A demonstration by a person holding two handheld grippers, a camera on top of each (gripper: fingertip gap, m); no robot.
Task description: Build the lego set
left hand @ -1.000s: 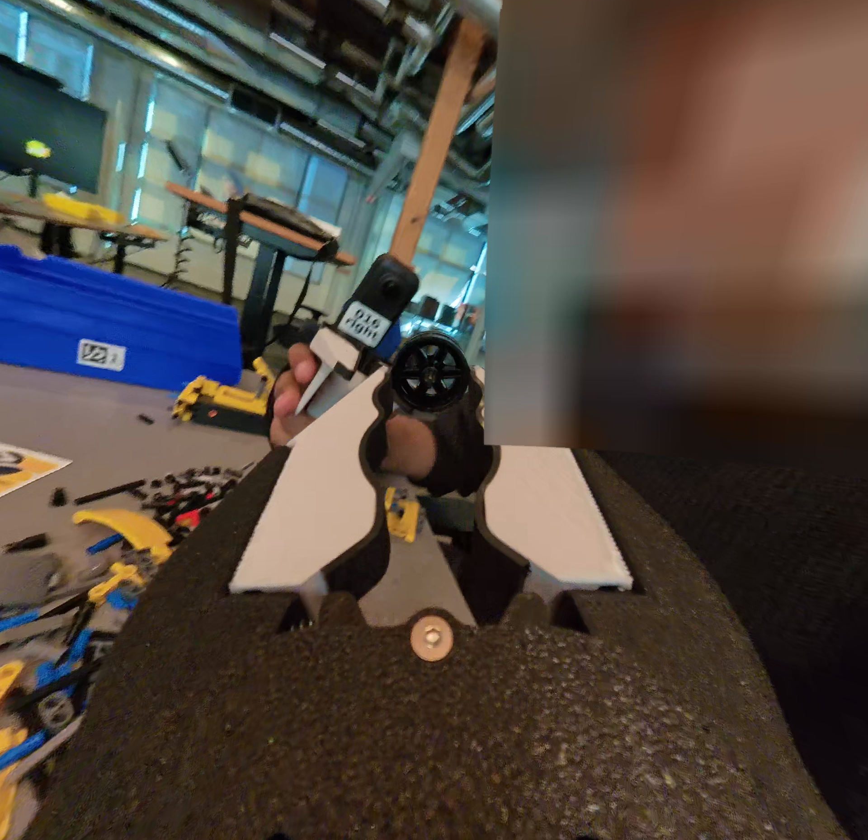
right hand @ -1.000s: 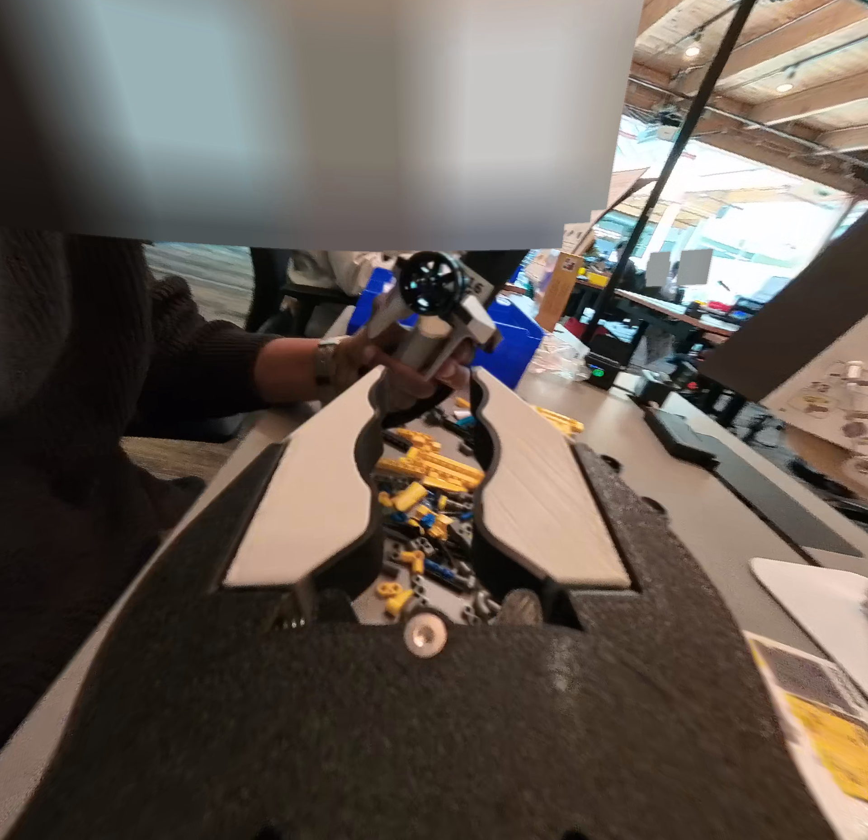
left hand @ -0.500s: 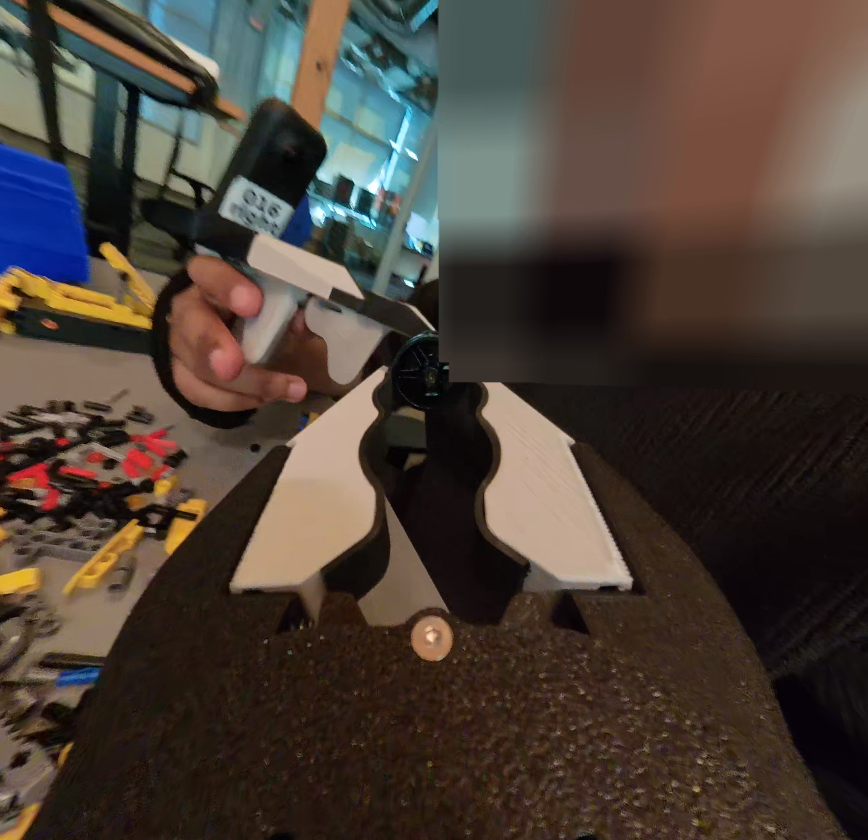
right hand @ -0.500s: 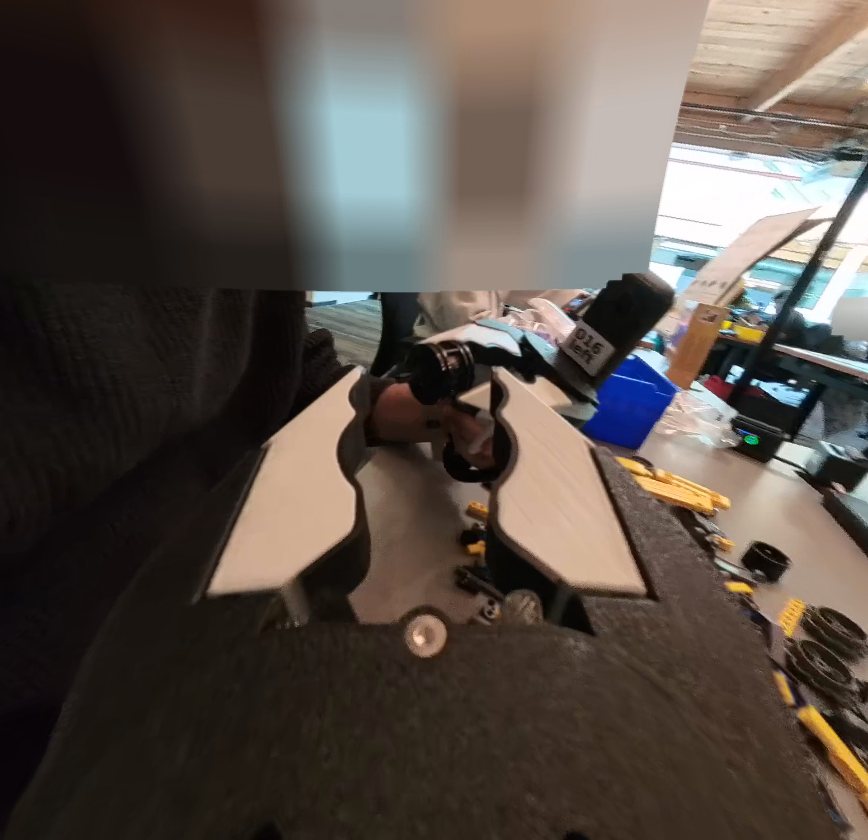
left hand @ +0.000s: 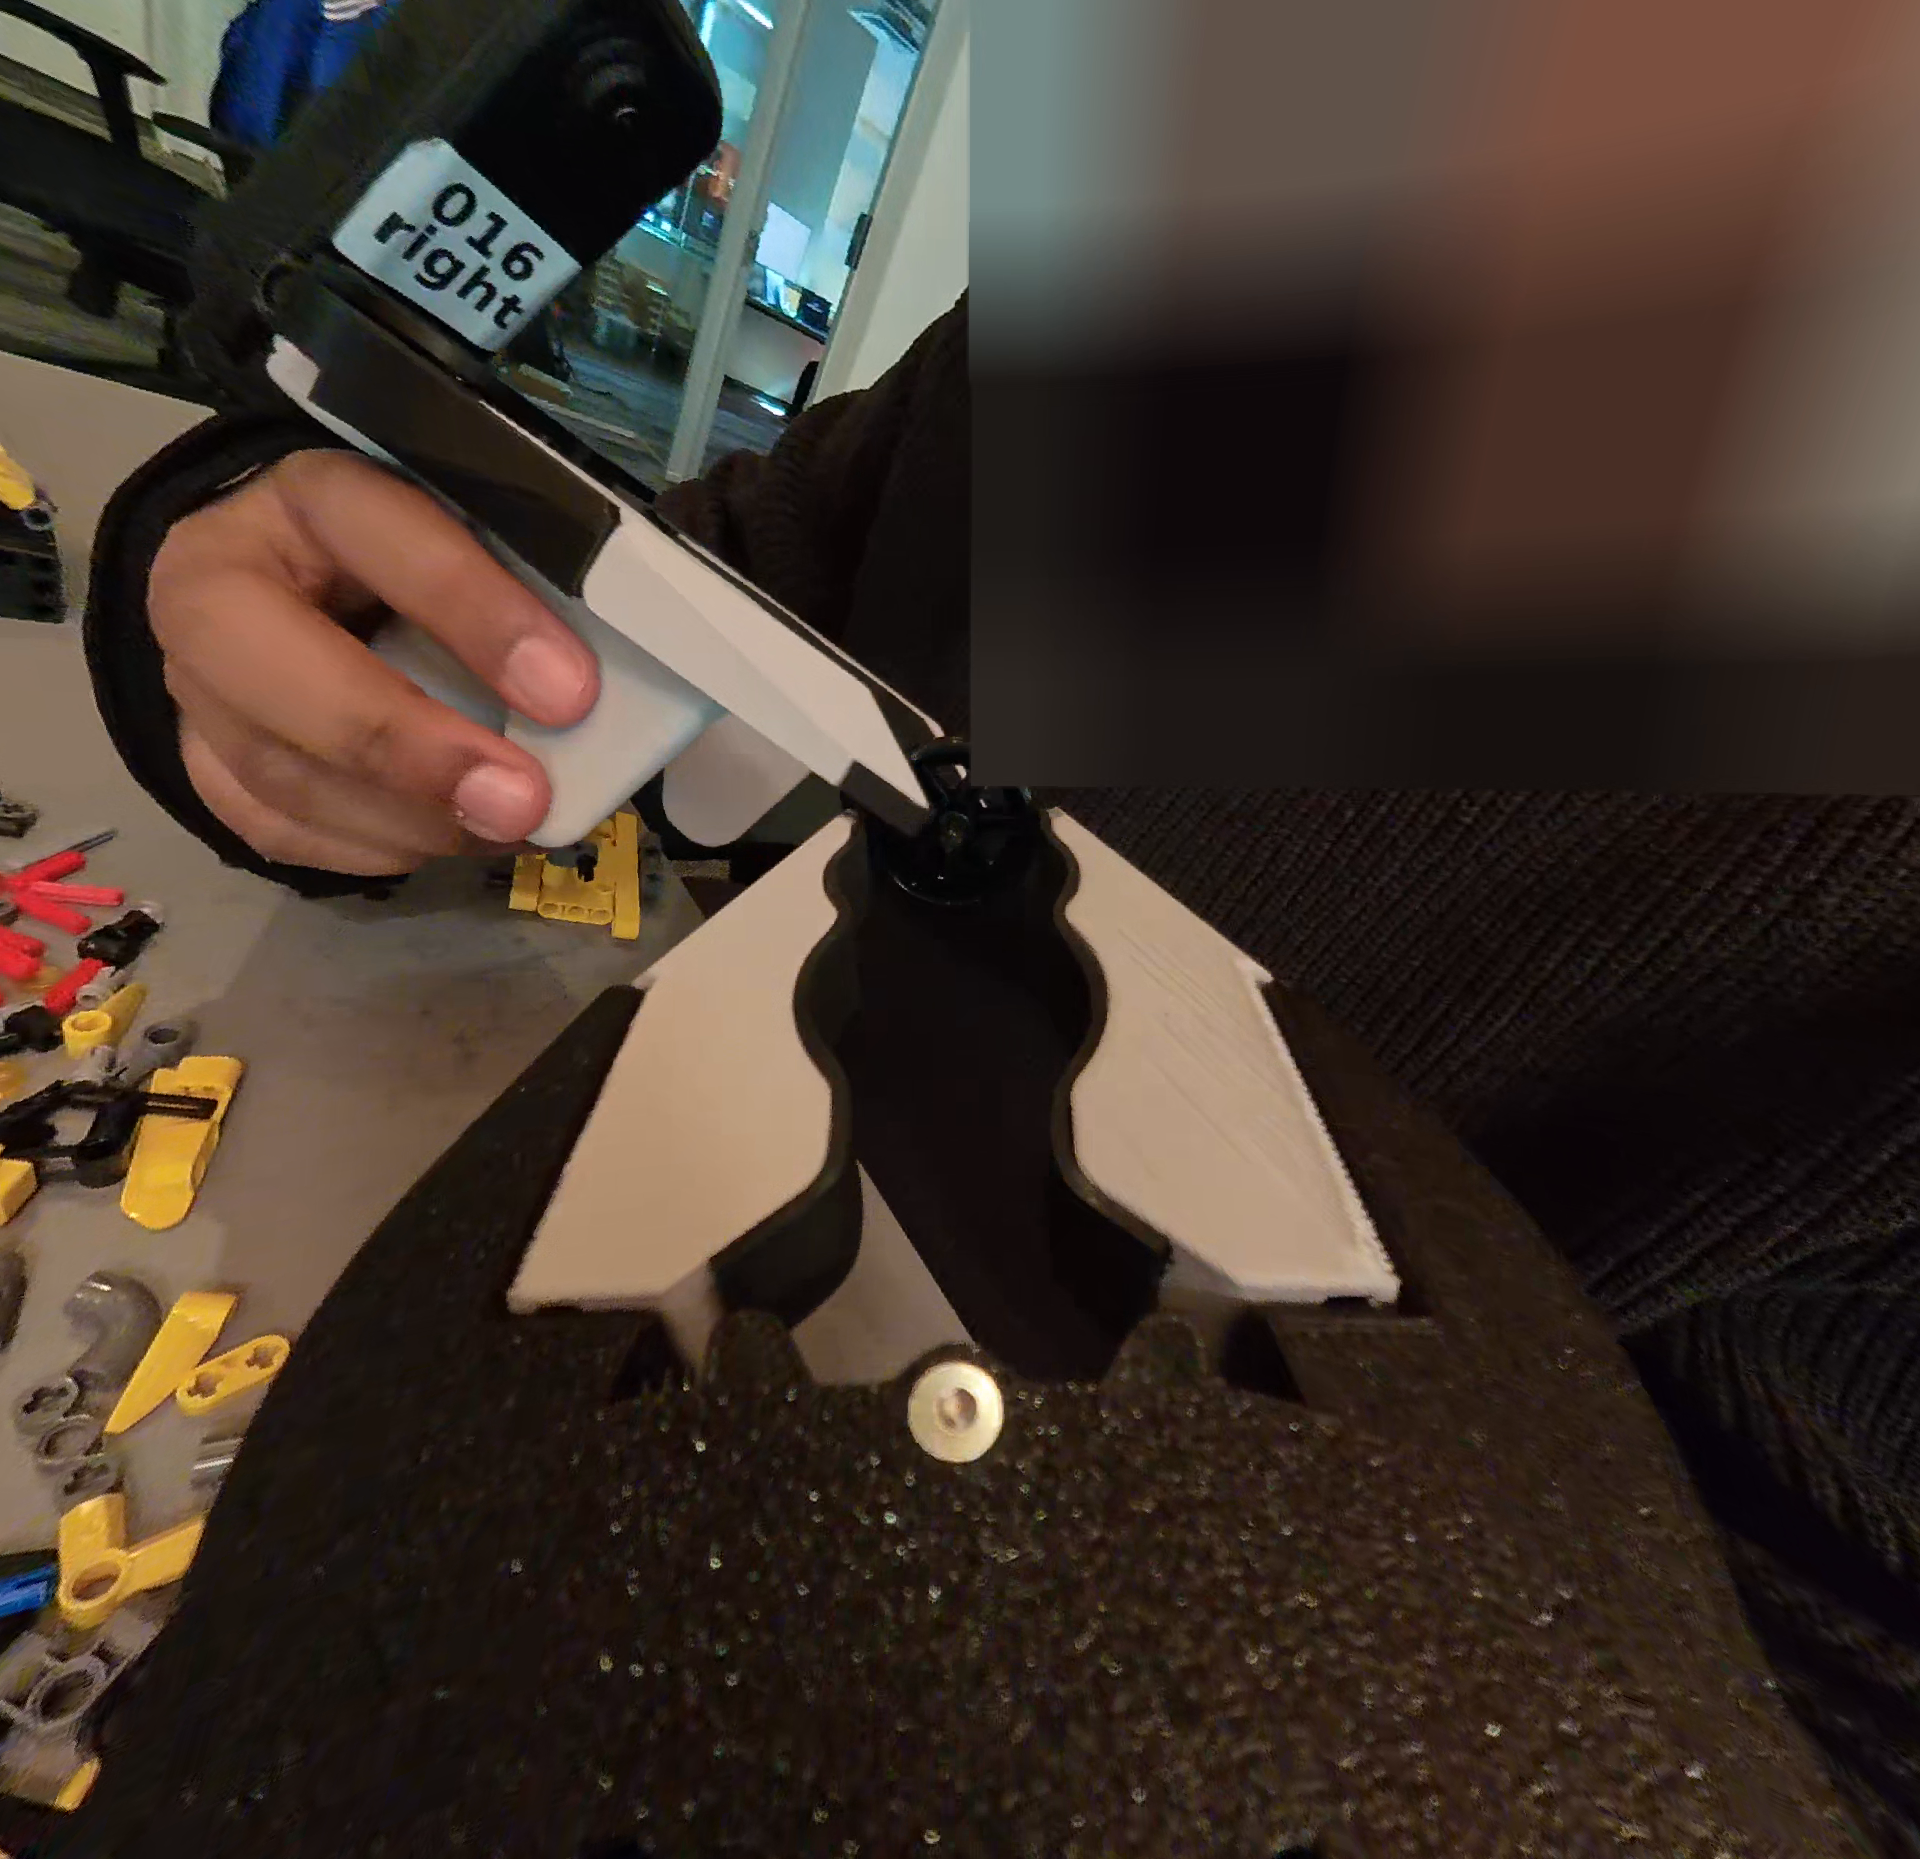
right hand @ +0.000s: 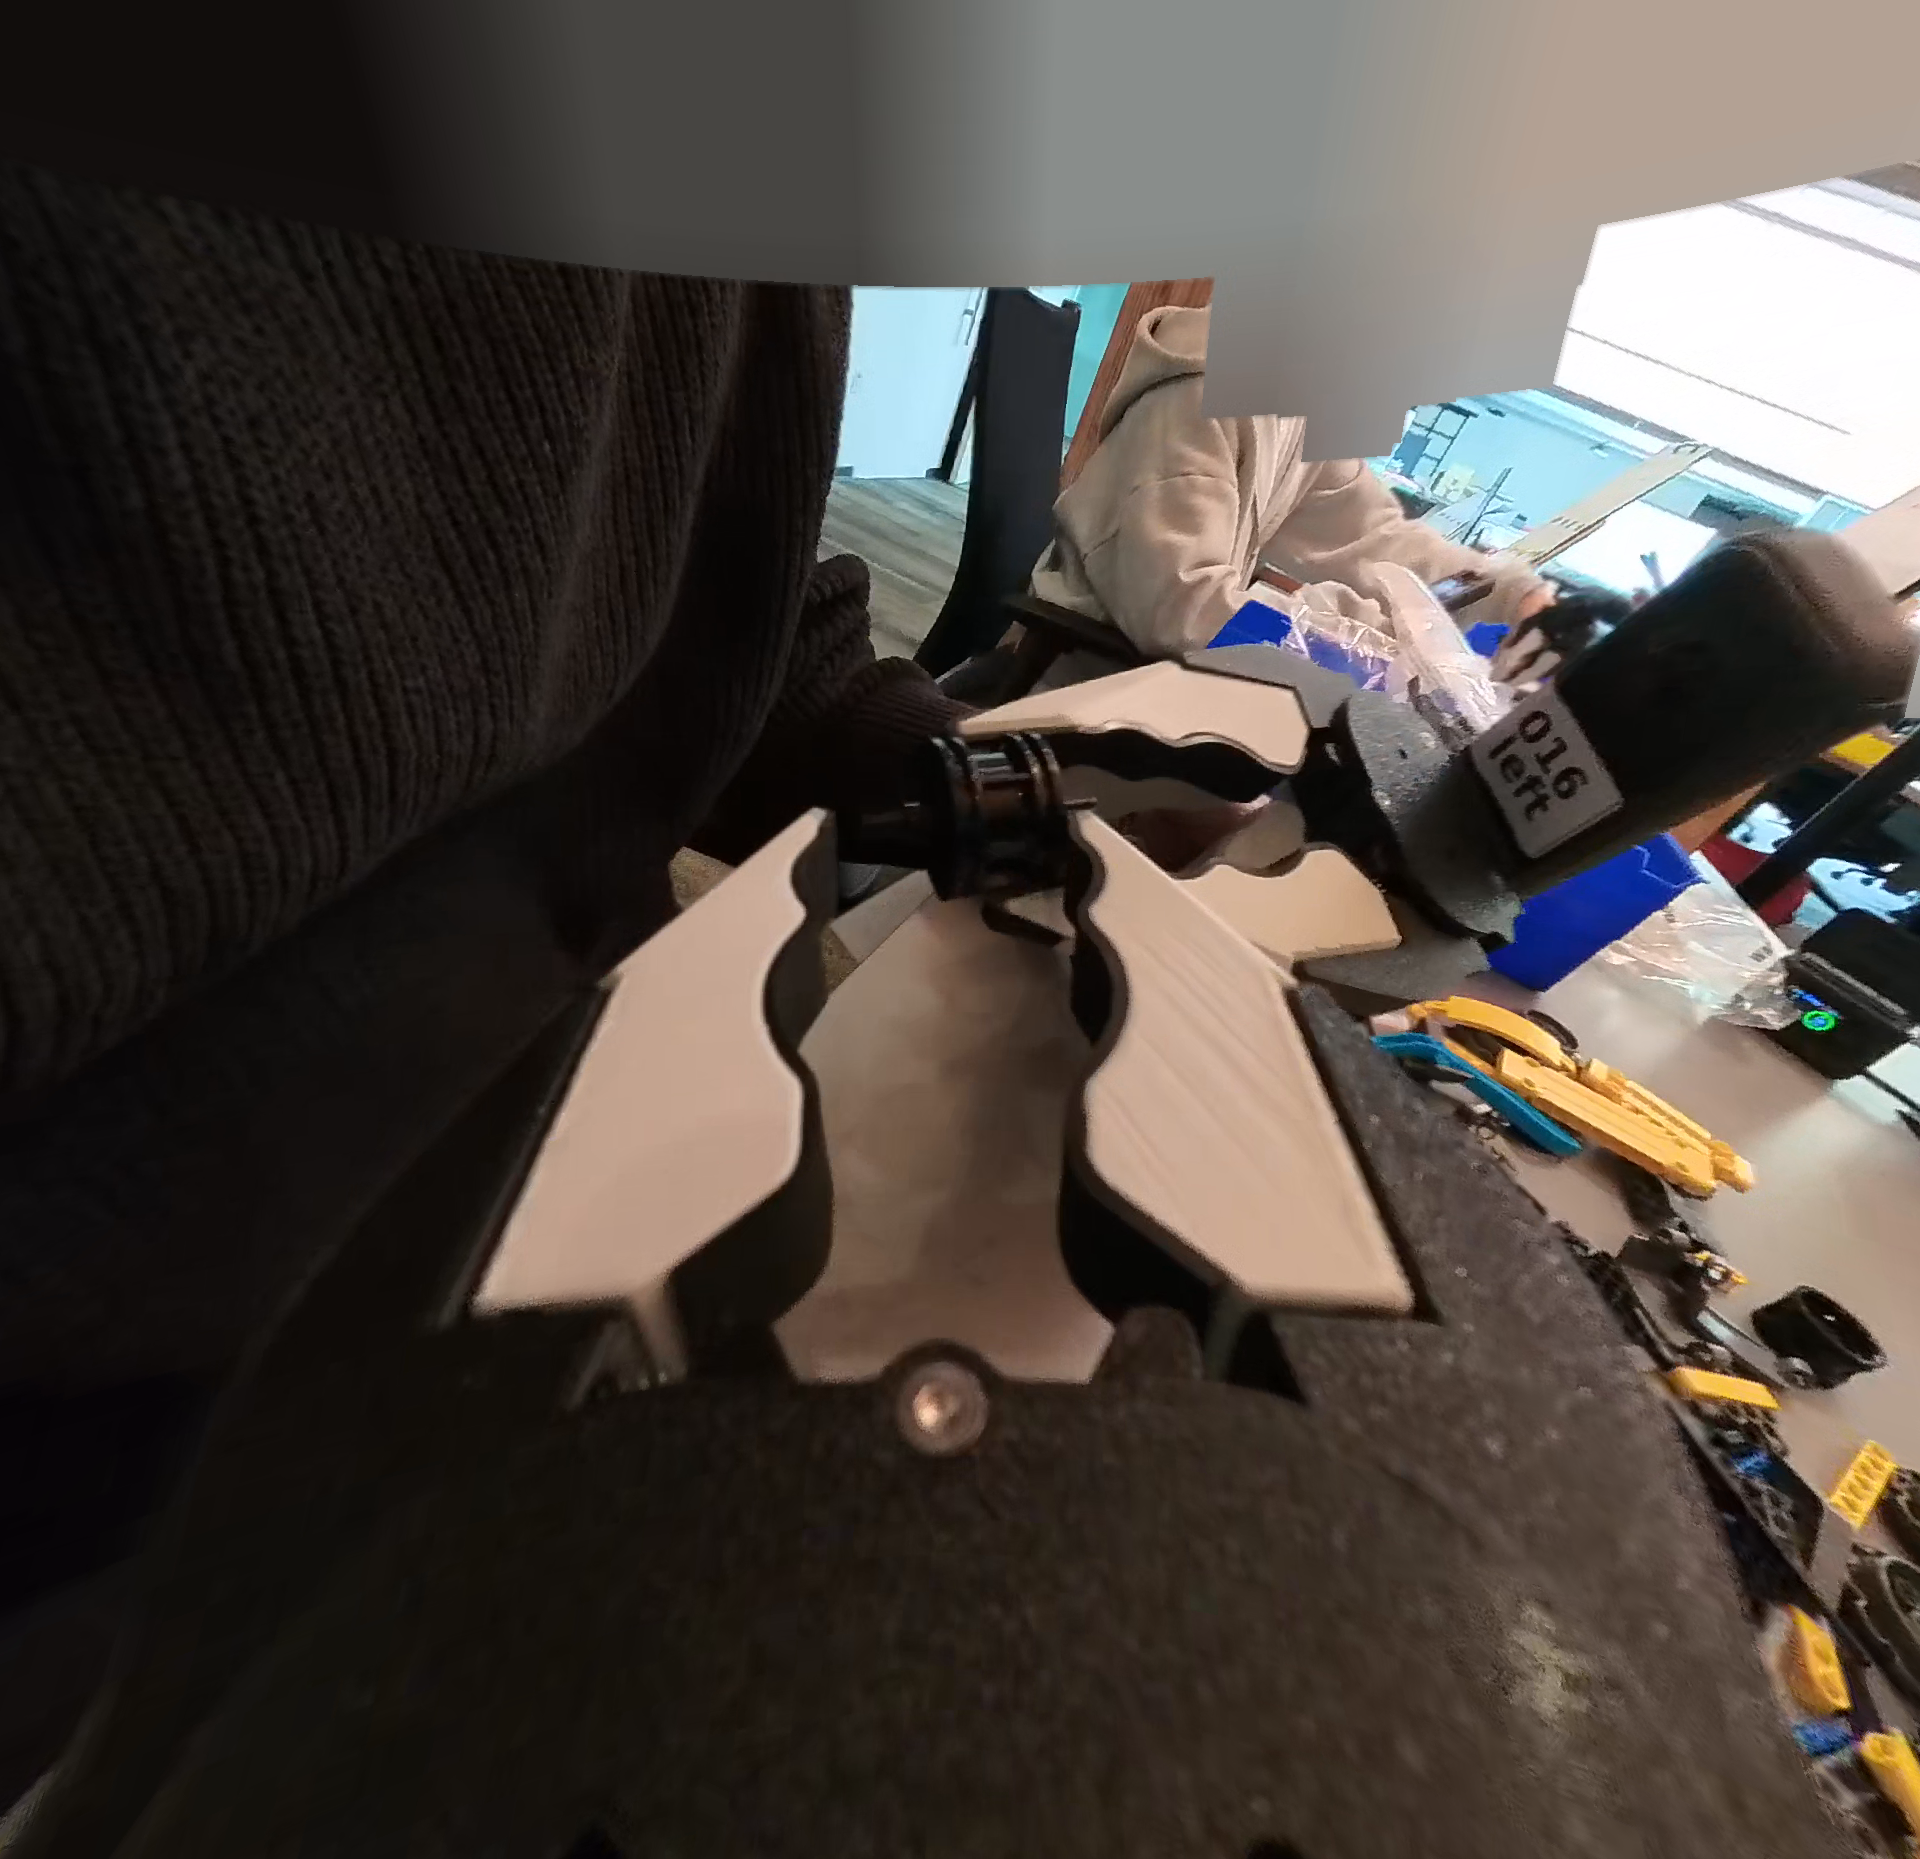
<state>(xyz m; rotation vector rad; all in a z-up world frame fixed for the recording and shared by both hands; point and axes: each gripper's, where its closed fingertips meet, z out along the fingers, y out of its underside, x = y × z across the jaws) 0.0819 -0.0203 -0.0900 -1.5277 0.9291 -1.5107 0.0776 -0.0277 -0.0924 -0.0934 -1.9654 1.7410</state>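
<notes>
My left gripper [left hand: 951,848] is shut on a small black spoked wheel [left hand: 956,833], pinching its rim at the fingertips. It also shows in the right wrist view [right hand: 1003,770], reaching in from the right with the wheel [right hand: 987,822] in its jaws. My right gripper [right hand: 951,853] has a fingertip against each side of the same wheel, which fills the gap between them. In the left wrist view the right gripper [left hand: 904,791] comes in from the upper left in a hand [left hand: 343,666], its tip on the wheel. Both are held in the air close to a dark knitted sweater [right hand: 364,614].
Loose yellow, red, black and grey building pieces [left hand: 156,1134] lie on the grey table [left hand: 395,978]. A yellow-and-blue assembly [right hand: 1569,1092], a black tyre [right hand: 1818,1321], a blue bin [right hand: 1590,905] and a black device [right hand: 1839,1020] sit to the right. A person in a beige hoodie [right hand: 1195,531] sits behind. Only a small space, under 4 cm, lies between the two pairs of fingers.
The two grippers have come together near the sweater. The right gripper opened wider, then narrowed around the wheel that the left gripper has held throughout.
</notes>
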